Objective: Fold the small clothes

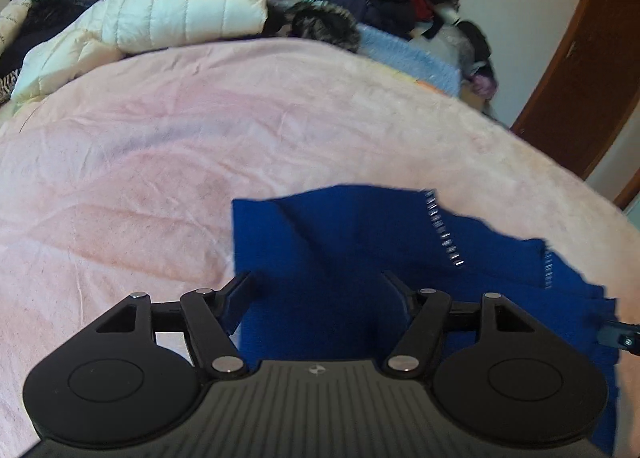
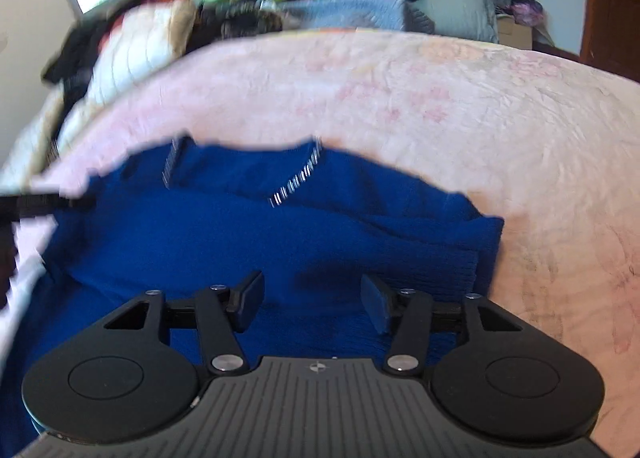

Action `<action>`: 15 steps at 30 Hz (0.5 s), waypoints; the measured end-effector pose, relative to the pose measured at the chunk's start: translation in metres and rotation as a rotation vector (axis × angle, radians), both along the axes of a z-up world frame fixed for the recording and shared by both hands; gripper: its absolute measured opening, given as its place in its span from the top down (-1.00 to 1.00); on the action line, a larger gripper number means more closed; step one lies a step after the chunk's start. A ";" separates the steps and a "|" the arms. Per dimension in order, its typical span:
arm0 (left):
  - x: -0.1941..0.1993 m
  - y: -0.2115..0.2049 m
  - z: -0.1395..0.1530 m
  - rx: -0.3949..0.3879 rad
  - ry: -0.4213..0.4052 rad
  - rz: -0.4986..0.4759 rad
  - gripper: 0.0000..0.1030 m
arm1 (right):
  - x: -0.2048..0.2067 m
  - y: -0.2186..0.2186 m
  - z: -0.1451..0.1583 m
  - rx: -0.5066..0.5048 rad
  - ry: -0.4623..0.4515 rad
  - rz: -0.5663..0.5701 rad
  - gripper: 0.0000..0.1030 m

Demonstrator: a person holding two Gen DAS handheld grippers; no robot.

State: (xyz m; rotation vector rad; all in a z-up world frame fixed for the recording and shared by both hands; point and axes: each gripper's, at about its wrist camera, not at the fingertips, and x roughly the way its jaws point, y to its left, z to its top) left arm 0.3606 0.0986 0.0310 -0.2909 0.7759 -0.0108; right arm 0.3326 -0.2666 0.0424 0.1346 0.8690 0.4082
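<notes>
Left wrist view: left hand-held gripper [image 1: 318, 294] released over blue sweater [image 1: 360, 242], lower centre; right hand-held gripper [image 2: 312, 300] released too, nothing gripped.

A deep blue knitted garment [image 2: 248, 242] lies spread on a pale pink bed cover [image 2: 440, 98], loosely flattened with soft creases and one part lapped over another. Two short rows of silvery stitching [image 2: 296, 182] run along its far edges, slanting across the knit. In the left wrist view its left edge is straight, while its right side trails off unevenly.
</notes>
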 end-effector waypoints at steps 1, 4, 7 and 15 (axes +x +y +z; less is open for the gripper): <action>-0.001 -0.006 0.012 0.018 -0.043 -0.019 -0.34 | 0.002 -0.003 0.008 0.051 -0.026 0.004 -0.29; 0.026 -0.029 0.033 0.162 -0.123 -0.054 -0.61 | 0.027 0.006 0.017 0.003 -0.080 0.014 -0.49; 0.081 -0.055 0.016 0.295 -0.039 -0.103 -0.64 | 0.075 0.029 0.007 -0.163 -0.059 0.013 -0.47; 0.131 -0.118 -0.041 0.580 0.009 -0.209 -0.63 | 0.123 0.081 -0.025 -0.320 -0.054 0.157 0.59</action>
